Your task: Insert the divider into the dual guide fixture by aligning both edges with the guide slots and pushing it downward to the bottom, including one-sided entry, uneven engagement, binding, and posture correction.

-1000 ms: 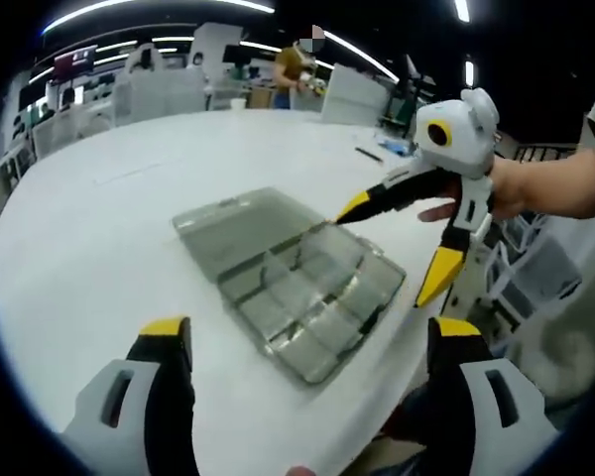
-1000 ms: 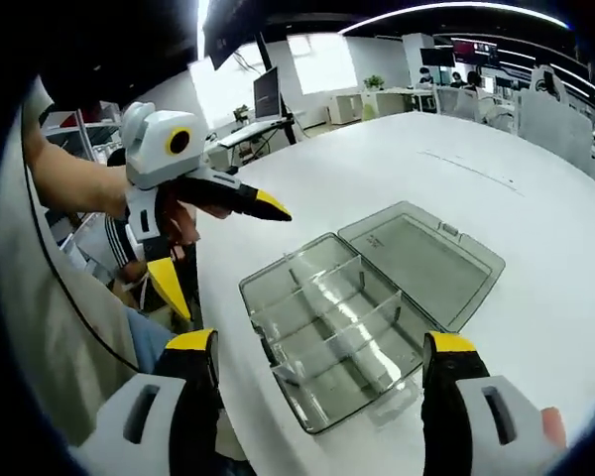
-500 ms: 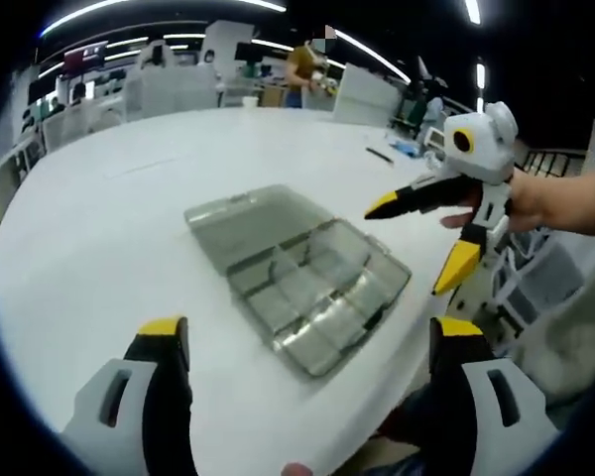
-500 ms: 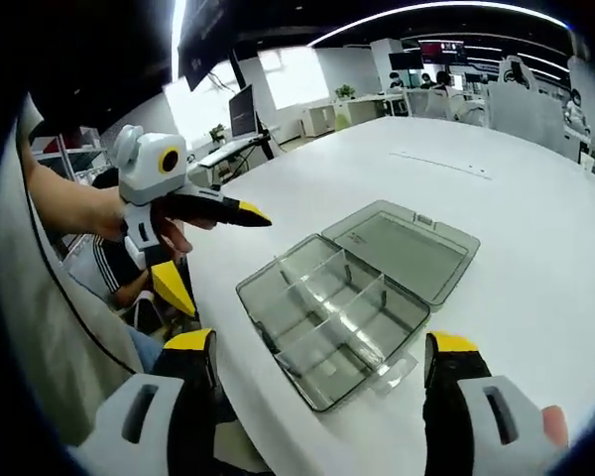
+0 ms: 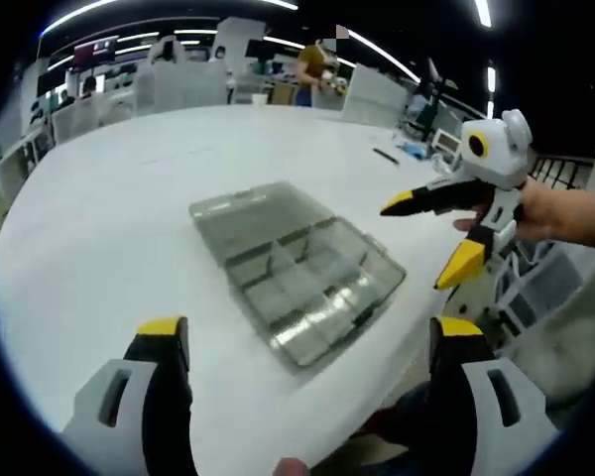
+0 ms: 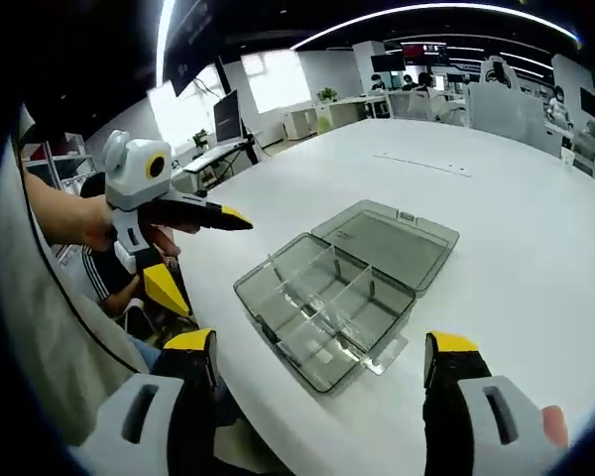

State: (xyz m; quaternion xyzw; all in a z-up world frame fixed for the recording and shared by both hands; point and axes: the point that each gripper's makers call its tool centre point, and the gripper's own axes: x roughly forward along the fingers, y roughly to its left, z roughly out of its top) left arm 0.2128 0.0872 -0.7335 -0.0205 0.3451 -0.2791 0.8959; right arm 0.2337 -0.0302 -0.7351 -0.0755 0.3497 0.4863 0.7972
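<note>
A clear grey compartment box (image 5: 307,288) lies on the white table (image 5: 109,228) with its lid (image 5: 253,213) folded flat open. Clear dividers (image 5: 278,266) stand upright in the tray. My left gripper (image 5: 309,332) is open and holds nothing, a short way back from the box. From the right comes my right gripper (image 5: 431,238), open and apart from the box, over the table edge. In the right gripper view the box (image 6: 327,302), its lid (image 6: 387,236) and a divider (image 6: 349,288) lie just beyond my open right gripper (image 6: 320,345). The left gripper (image 6: 200,255) hangs open at the left.
The table edge (image 6: 223,327) runs close to the box on the person's side. A dark pen-like item (image 5: 382,156) lies far off on the table. A person (image 5: 315,67) stands in the background among desks and chairs. A monitor (image 6: 226,107) sits on a far desk.
Both cameras have drawn back, so the box looks smaller. The right gripper's upper tip, close to the box's corner a second ago, now stands apart from it. Both grippers stay open.
</note>
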